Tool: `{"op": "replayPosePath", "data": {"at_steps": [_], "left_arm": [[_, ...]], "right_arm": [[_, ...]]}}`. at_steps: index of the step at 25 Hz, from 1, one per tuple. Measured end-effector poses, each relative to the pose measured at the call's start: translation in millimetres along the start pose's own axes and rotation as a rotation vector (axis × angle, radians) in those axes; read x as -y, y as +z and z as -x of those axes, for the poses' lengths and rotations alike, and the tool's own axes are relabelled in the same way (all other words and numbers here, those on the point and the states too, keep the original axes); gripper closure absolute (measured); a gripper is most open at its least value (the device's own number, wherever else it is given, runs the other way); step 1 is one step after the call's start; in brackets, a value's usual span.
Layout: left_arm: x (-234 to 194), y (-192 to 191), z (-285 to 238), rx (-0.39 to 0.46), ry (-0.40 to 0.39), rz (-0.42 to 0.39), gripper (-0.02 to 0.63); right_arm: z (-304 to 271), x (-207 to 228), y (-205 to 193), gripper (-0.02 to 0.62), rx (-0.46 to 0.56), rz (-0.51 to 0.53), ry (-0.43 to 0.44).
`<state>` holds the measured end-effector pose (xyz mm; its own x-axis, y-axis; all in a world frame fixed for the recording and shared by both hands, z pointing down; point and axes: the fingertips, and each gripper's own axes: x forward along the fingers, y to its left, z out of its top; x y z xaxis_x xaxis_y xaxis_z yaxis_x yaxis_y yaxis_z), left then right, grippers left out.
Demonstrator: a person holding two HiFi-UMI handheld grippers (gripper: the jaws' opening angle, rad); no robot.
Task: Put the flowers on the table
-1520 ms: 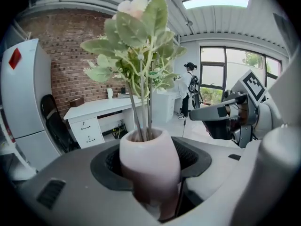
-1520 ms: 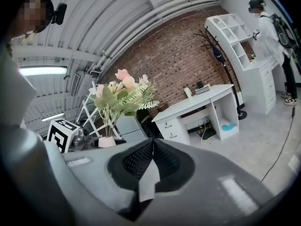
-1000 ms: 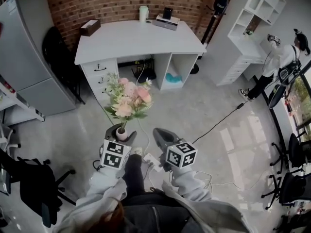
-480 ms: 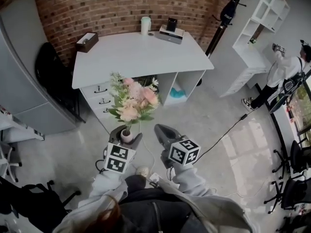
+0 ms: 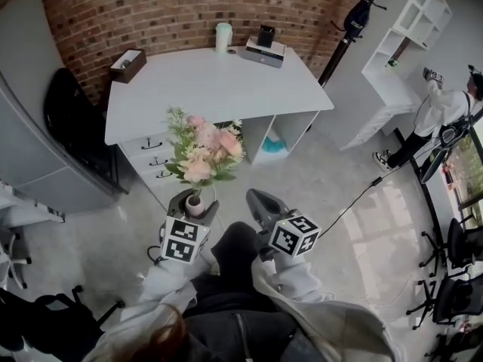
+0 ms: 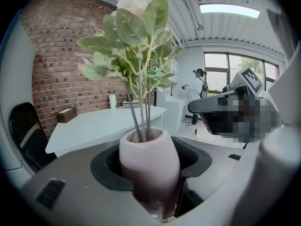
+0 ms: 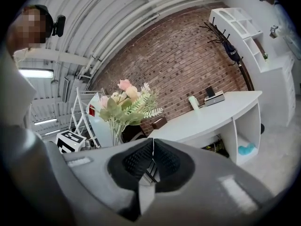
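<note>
Sleeves [image 5: 162,281] reach forward: left hand-held gripper [image 5: 193,201] grasps the flower vase [image 6: 149,160], right hand-held gripper [image 5: 256,199] clenched empty.

Table [image 5: 219,89] with box [image 5: 127,65], cup [image 5: 223,36]

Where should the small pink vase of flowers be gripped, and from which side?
Grip the small pink egg-shaped vase around its rounded belly, coming in level from the side, as the left gripper does. The body is upright and firm; the thin stems and flowers above would likely bend.
</note>
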<state>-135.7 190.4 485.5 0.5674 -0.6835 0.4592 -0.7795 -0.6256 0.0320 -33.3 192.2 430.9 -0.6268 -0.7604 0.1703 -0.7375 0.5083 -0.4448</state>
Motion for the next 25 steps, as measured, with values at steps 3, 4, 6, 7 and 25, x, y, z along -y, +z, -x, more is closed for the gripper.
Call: {"op": "replayPosePath", "data": {"at_steps": [3,4,6,7,25], "left_arm": [[-4,5,-6,-0.008,-0.011,0.005,0.351],[-6,6,-9,-0.007,-0.009,0.005,0.35],[-13,9,-17,-0.006,-0.001,0.009,0.351],[-17,9,-21,-0.007,0.003,0.01,0.351],[-101,78,-149,-0.007,0.03,0.013,0.351]], "right_arm": [[-14,3,5,0.594,-0.012,0.006,0.008],[-19,4,6,0.594,-0.017,0.003,0.018],[-32,8,6,0.594,-0.029,-0.018,0.044],[-38,10,4,0.594,-0.035,-0.034,0.057],[-157,102,50,0.594,-0.089,-0.107,0.149]]}}
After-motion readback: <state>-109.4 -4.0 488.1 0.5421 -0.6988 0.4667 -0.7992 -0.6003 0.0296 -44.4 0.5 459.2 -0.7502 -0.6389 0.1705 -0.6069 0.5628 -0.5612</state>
